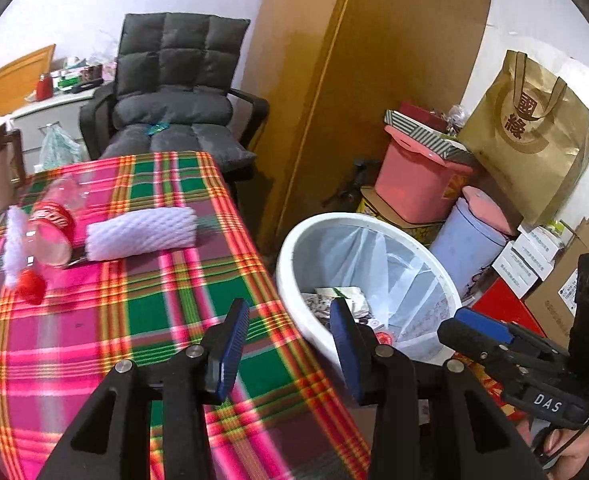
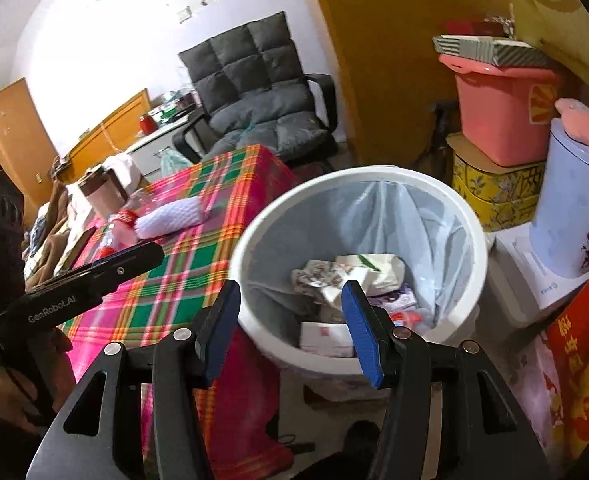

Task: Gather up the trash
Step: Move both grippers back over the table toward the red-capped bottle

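Setting: plaid-clothed counter (image 1: 142, 320), white lined bin (image 1: 294, 240) just beside its edge, grey chair (image 1: 174, 92) behind.
Left claw (image 1: 290, 356): jaws apart, empty, over counter edge.
Right claw (image 2: 292, 328): jaws apart, empty, above bin.
Remaining trash: clear bottle (image 1: 50, 224) with red label, white foam sleeve (image 1: 142, 232), touching, far side of counter.
Handling, judged: bottle light, crushable, slick, best gripped mid-body; sleeve soft, springy.
Axes: bottle lying, red cap (image 1: 30, 286) toward camera; sleeve lying crosswise.

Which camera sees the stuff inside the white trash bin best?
The right wrist view: the white trash bin opens toward it, showing the trash piled inside. The left wrist view shows the bin sideways, trash partly behind a claw finger.
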`<state>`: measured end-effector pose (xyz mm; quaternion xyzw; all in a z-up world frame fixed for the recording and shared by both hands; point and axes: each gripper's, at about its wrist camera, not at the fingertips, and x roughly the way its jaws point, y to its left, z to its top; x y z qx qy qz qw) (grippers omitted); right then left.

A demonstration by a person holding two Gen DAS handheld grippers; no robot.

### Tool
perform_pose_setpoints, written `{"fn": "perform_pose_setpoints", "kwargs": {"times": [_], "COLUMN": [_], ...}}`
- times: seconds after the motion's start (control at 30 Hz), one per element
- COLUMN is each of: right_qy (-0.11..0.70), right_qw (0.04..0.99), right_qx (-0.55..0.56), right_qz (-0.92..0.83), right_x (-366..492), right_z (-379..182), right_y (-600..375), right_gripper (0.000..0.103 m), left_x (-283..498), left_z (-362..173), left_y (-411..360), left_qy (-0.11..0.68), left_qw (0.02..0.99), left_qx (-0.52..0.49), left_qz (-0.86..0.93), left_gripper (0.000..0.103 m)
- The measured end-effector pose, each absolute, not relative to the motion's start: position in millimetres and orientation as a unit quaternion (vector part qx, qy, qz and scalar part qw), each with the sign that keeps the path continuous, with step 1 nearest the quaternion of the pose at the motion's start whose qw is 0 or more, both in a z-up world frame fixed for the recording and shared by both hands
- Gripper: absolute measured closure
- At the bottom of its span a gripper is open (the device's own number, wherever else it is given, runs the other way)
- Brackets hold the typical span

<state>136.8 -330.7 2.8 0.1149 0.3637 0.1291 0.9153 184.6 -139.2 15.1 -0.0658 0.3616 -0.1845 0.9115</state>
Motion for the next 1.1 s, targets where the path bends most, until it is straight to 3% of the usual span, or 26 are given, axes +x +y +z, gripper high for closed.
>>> {"fn": "perform_pose_setpoints", "kwargs": {"times": [1.1], "right_qy": [0.374], "right_qw": [0.895], "right_qx": [0.038], "right_qz": [0.24], "right_x": [149.9], "right_z": [19.4], "right_y": [-221.2], "right_gripper": [0.048], "left_x": [151.1], "left_z": [7.1], "left_y": [3.3], "left_qy": [0.362], "left_qw": [0.924], "left_qx": [-0.112], "left_qz": [-0.059], "left_gripper": [0.061]}}
